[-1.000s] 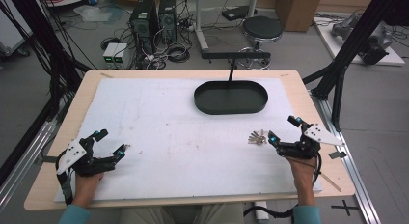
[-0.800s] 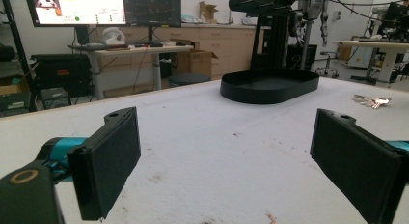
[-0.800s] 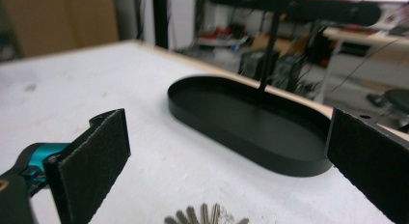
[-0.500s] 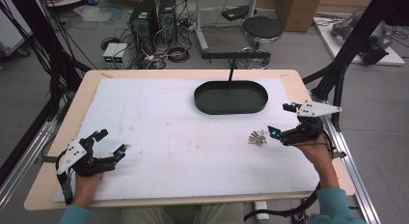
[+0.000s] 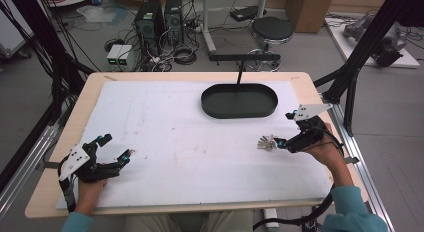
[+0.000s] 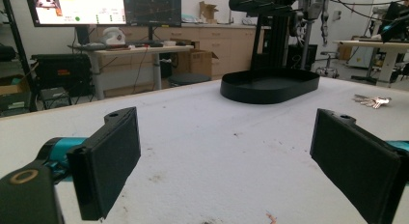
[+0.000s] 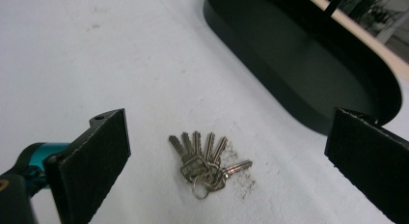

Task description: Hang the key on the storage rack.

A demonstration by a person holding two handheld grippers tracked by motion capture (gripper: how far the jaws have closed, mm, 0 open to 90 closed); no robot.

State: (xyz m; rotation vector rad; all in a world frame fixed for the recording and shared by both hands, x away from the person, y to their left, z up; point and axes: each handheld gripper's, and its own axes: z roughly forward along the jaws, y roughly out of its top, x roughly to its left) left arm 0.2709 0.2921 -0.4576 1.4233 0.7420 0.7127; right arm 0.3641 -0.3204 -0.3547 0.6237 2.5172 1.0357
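The bunch of silver metal keys (image 7: 205, 161), lying fanned on the white padded table cover (image 5: 170, 132) near the black oval tray (image 5: 239, 100), is now being framed between the wide-open jaws of the right gripper (image 5: 281, 143), which has been turned inward; a pickup is being prepared, while the left gripper (image 5: 116, 147) is being rested, jaws open

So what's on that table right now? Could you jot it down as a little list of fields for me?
Surface: white mat over a wooden table
Work in hand: bunch of keys lying flat on the mat, fanned out on a ring
Right tongs: open, jaws on either side of the keys, not touching them
Left tongs: open, holding nothing, at the near left of the mat
Tray: black oval tray, nothing in it, beyond the keys
Person: a hand on each pair of tongs, teal sleeves
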